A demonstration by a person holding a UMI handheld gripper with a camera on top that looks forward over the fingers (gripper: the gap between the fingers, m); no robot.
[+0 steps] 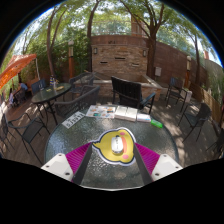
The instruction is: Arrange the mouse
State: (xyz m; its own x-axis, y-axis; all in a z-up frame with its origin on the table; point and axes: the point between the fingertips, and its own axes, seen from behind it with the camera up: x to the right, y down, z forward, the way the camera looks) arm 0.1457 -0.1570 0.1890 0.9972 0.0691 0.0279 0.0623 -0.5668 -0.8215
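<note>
On a shaded patio, a handheld gripper (113, 160) carries a yellow computer mouse (115, 145) above a round glass table (60, 140), with the task of arranging the mouse in hand. The mouse sits between the two pink pads (77, 156), which appear to press on its flanks, so the claw looks clenched on it rather than released; whether the mouse's underside touches the glass cannot be told from this view.

Beyond the fingers, near the table's far edge, lie a printed sheet (73, 118), an open booklet (113, 112) and a small green object (157, 123). Metal chairs (127, 93) ring the table, a second table (45, 93) stands to one side, and a brick wall (120, 55) and trees (150, 20) close the yard.

The step appears to be carrying the mouse toward its resting spot. Done well, it calls for a level hold, a slow descent until the base meets the glass squarely, and a clear patch short of the papers. The slick glass could let the mouse skid, so the fingers should open only once it rests flat, and draw straight back without nudging it.
</note>
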